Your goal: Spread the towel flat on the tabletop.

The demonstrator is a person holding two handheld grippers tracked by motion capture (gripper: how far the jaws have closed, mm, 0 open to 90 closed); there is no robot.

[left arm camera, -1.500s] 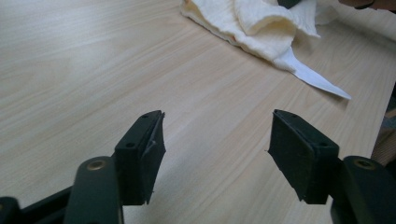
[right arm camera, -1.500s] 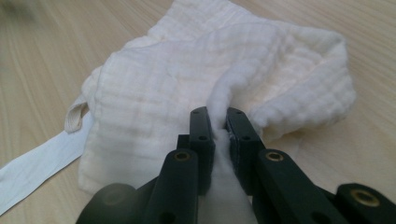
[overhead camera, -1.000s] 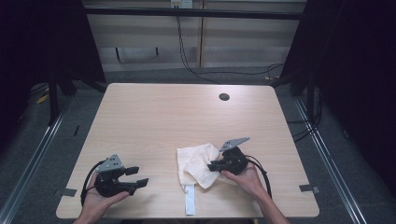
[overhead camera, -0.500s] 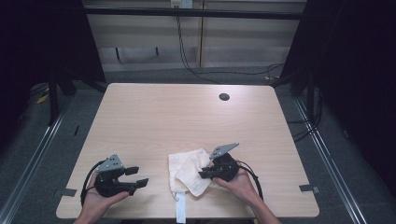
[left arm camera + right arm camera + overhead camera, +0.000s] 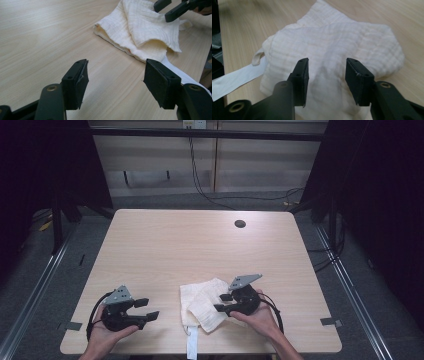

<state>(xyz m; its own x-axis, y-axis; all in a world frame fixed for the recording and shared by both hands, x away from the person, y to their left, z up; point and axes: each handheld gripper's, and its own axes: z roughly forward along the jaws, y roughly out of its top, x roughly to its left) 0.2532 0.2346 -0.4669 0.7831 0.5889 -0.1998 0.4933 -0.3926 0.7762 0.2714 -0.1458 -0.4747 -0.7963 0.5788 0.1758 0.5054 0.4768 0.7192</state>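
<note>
Near the tabletop's front edge, a crumpled cream muslin cloth [image 5: 202,302] lies beneath the right gripper [image 5: 224,302], whose jaws have just been opening and now stand spread with nothing pinched, while the left gripper [image 5: 146,309], also spread, waits well apart; regrasping a single outer corner would likely fold it flattest.

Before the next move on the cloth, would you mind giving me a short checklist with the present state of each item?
1. Right gripper released: ok. Its jaws have just been opening and stand apart over the cloth, pads not pressing it.
2. Left gripper free: ok. Jaws open over bare table, nothing between them.
3. Cloth fully on the table: not ok. Its white strap reaches to the near edge.
4. Cloth flat: not ok. It lies rumpled, with one layer folded over another.
5. Space around the cloth: ok. The table top beside it is bare wood.
6. What lies under the folds: cannot tell.
</note>
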